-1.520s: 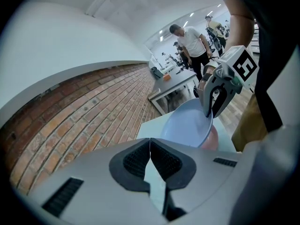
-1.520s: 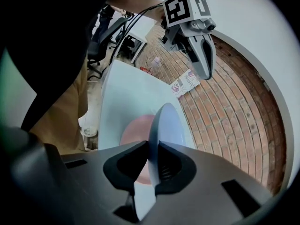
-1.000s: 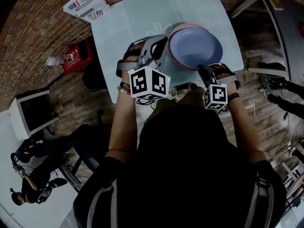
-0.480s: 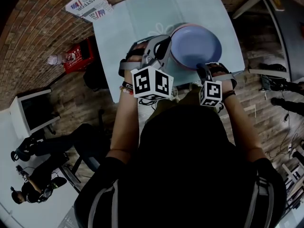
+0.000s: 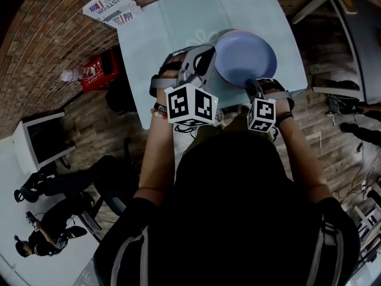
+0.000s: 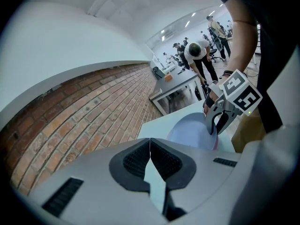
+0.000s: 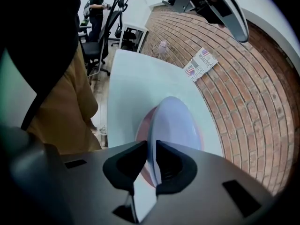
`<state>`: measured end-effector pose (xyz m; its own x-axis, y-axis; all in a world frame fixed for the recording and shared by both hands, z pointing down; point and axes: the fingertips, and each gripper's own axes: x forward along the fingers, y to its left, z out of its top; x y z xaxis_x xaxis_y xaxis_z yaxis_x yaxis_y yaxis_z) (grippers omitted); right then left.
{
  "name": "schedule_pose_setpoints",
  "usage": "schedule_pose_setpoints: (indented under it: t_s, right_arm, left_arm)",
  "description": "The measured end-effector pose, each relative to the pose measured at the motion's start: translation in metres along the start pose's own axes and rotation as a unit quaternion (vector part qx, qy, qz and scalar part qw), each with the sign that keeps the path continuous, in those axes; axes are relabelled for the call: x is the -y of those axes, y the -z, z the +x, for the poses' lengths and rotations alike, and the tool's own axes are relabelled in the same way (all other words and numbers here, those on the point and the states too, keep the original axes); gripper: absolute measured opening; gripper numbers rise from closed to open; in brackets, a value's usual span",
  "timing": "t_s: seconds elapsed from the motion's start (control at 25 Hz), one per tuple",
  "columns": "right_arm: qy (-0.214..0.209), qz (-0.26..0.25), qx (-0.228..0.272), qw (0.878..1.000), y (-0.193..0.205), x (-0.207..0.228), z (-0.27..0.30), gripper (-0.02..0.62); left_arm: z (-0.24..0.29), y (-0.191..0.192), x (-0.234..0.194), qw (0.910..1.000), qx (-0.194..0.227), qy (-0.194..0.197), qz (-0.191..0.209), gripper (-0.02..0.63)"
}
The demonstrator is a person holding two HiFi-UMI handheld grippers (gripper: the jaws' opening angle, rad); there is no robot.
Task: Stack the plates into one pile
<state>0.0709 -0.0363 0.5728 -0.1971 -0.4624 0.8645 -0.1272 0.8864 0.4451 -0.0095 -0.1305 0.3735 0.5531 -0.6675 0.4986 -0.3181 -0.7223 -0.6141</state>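
In the head view, the round blue plastic plate (image 5: 245, 57) lies over the round pink plate (image 7: 142, 128) on the pale table (image 5: 172, 28), at 12 o'clock from the right gripper (image 7: 151, 149), whose jaws pinch its 6 o'clock rim though they have just been easing apart, while the left gripper (image 6: 150, 149), jaws pressed together and empty, stands at its 9 o'clock.

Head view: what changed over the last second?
The right gripper shifted slightly left, bringing the blue plate it holds by the rim more squarely over the pink plate. Its jaws have just been opening a little, with the rim still between them. The left gripper stayed shut, empty and in place.
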Motion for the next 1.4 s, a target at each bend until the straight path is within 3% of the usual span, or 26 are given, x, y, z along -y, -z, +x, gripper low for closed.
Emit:
schedule_pose_setpoints:
  t_s: [0.92,1.4]
  right_arm:
    - [-0.045,0.009,-0.021,0.999,0.014,-0.015,0.003,0.160]
    - [-0.028,0.012,-0.021,0.999,0.015,-0.008,0.001,0.163]
  left_arm:
    - [0.004,-0.001,-0.002,1.0000,0.005,0.002,-0.001,0.022]
    - [0.001,-0.004,0.000,1.0000,0.009,-0.001,0.001,0.022]
